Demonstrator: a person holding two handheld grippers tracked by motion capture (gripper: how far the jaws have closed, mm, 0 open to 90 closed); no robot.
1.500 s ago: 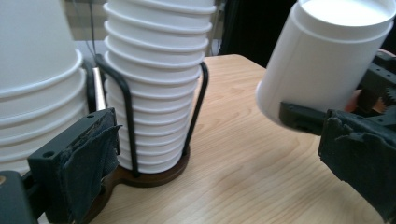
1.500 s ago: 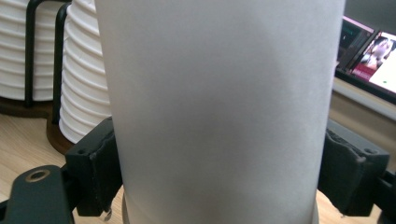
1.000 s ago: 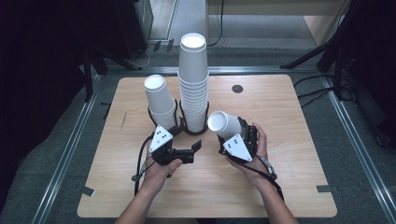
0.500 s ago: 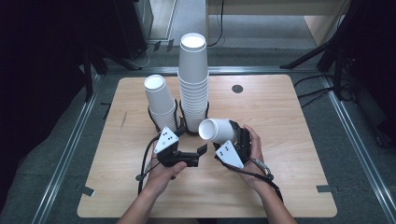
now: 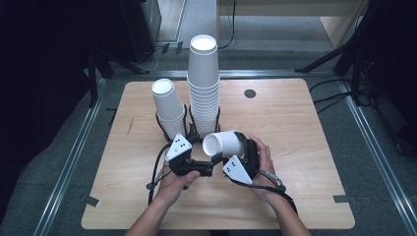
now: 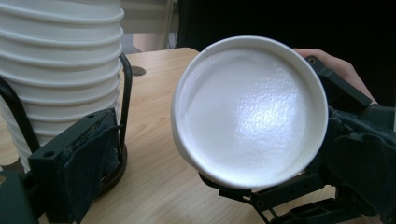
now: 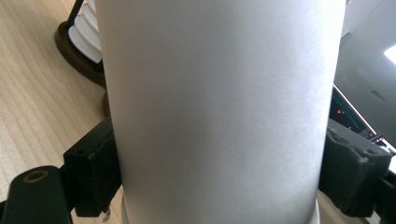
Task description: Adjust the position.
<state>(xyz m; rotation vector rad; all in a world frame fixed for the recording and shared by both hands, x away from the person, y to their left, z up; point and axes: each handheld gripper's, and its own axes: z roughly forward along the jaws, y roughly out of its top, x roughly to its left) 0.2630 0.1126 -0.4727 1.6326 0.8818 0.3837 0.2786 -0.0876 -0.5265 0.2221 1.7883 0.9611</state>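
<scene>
i have the right gripper (image 5: 227, 156) clamped on a single white paper cup (image 5: 223, 143), its padded fingers (image 7: 95, 163) pressing the cup's wall from both sides — in the right gripper view the wall stands between the two pads. the cup lies on its side above the near middle of the table (image 5: 295, 123), off the wood, with its open mouth turned toward my left gripper (image 5: 202, 164). in the left gripper view that mouth faces the camera almost square on, the cup's white inside bottom in sight, the right hand (image 6: 334, 65) behind it.

my left gripper sits just beside the cup, a little below its rim, fingers spread apart and holding nothing; one padded finger (image 6: 86, 158) shows at the lower left of its own view, with the cup's mouth to the right of it and apart from it.

behind the two grippers stand two stacks of white cups in black wire holders: the tall stack (image 5: 203, 83) near the table's middle and a shorter stack (image 5: 168, 107) to its left, leaning a bit leftward. the held cup's closed end points away from both stacks — its rim is near the base of the tall one but not touching it, as far as i can tell.
</scene>
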